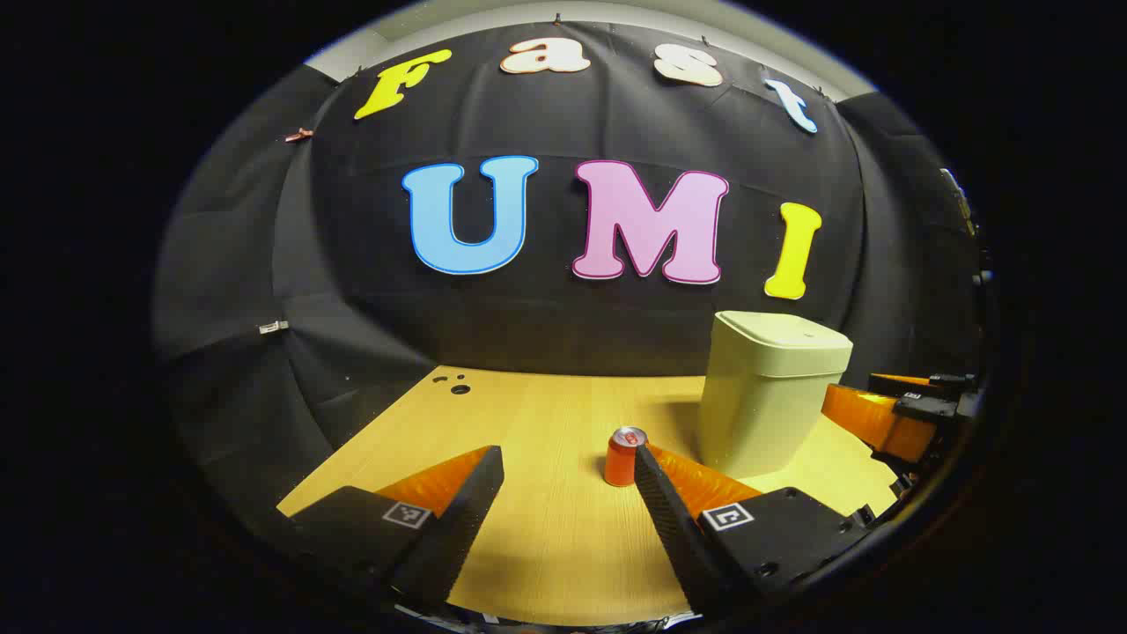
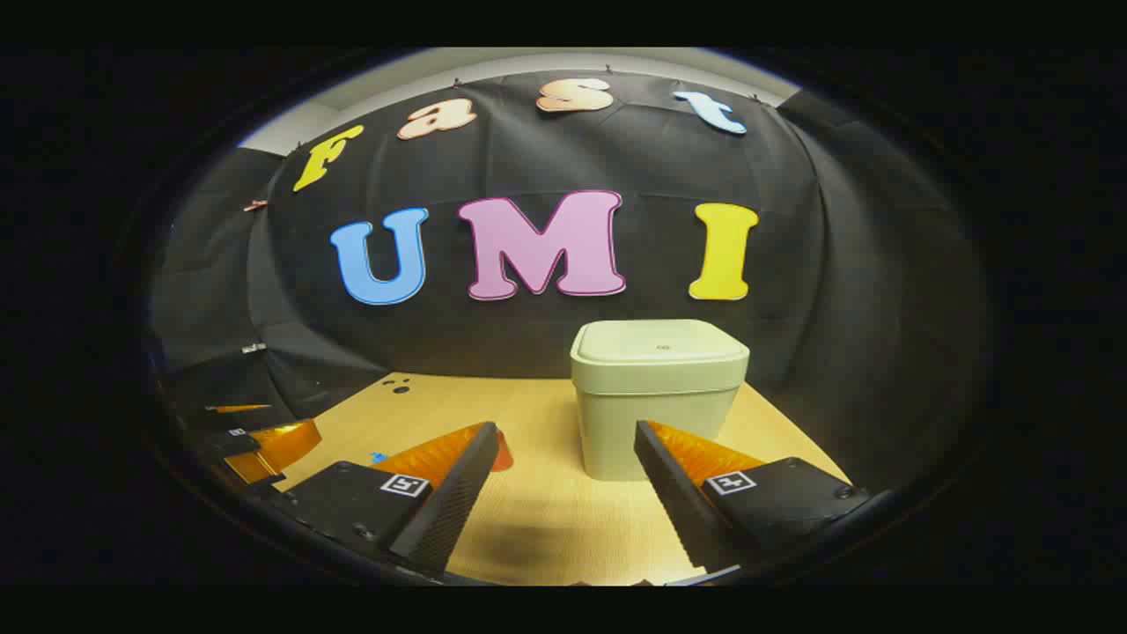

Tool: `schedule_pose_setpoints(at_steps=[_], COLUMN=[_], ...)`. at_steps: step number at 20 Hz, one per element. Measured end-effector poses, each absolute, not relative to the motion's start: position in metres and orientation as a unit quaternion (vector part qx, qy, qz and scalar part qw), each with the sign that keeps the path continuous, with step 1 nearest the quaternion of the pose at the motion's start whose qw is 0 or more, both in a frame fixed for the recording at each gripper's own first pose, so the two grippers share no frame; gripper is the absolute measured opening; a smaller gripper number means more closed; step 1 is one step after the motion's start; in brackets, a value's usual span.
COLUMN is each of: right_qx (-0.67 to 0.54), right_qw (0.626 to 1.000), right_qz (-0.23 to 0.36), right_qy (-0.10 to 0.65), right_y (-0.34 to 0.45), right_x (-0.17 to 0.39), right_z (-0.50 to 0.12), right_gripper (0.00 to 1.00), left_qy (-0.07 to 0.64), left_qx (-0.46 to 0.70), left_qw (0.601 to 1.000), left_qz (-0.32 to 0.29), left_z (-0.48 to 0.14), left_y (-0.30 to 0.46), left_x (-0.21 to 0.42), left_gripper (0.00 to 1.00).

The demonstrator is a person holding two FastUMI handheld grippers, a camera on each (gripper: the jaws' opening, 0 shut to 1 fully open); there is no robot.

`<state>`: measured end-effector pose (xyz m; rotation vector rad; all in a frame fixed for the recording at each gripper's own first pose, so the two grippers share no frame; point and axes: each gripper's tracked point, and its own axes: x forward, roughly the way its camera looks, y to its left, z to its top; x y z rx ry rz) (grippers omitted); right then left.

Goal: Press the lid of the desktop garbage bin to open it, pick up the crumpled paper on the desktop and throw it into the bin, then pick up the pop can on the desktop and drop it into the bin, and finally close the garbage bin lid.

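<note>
A pale green garbage bin (image 1: 762, 396) stands on the wooden table (image 1: 546, 414) with its lid (image 1: 788, 339) down. An orange pop can (image 1: 623, 458) stands upright just left of it, close to the tip of my left gripper's right finger. My left gripper (image 1: 568, 467) is open and holds nothing. In the right gripper view the bin (image 2: 656, 414) is straight ahead with its lid (image 2: 660, 348) flat and closed. A sliver of the can (image 2: 503, 453) peeks out behind one finger. My right gripper (image 2: 568, 445) is open and empty, short of the bin.
Each view catches the other gripper: the right one (image 1: 898, 414) beside the bin, the left one (image 2: 264, 436) low at the left edge. Small holes (image 1: 453, 383) mark the table's far left corner. The black cloth wall rises close behind the bin.
</note>
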<state>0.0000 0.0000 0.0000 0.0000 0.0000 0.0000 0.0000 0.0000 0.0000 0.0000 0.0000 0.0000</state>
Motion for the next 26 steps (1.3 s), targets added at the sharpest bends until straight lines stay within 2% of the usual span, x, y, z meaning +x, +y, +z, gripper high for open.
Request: schedule_pose_setpoints(at_steps=[4, 5, 26], right_qx=[-0.007, -0.008, -0.007], right_qw=[1.0, 1.0, 1.0], right_qz=[0.001, 0.002, 0.004], right_qy=[0.006, 0.009, 0.017], right_y=[-0.007, -0.008, -0.021], right_x=[0.007, 0.009, 0.025], right_z=[-0.002, -0.003, -0.006], right_gripper=[0.98, 0.98, 0.98], left_qy=[0.008, 0.009, 0.001], left_qx=[0.004, 0.004, 0.013], left_qw=[1.0, 1.0, 1.0], left_qz=[-0.01, -0.012, -0.017], left_z=[-0.003, -0.003, 0.002], left_y=[-0.011, -0.013, -0.024], left_x=[0.01, 0.012, 0.032], left_gripper=[0.99, 0.96, 0.96])
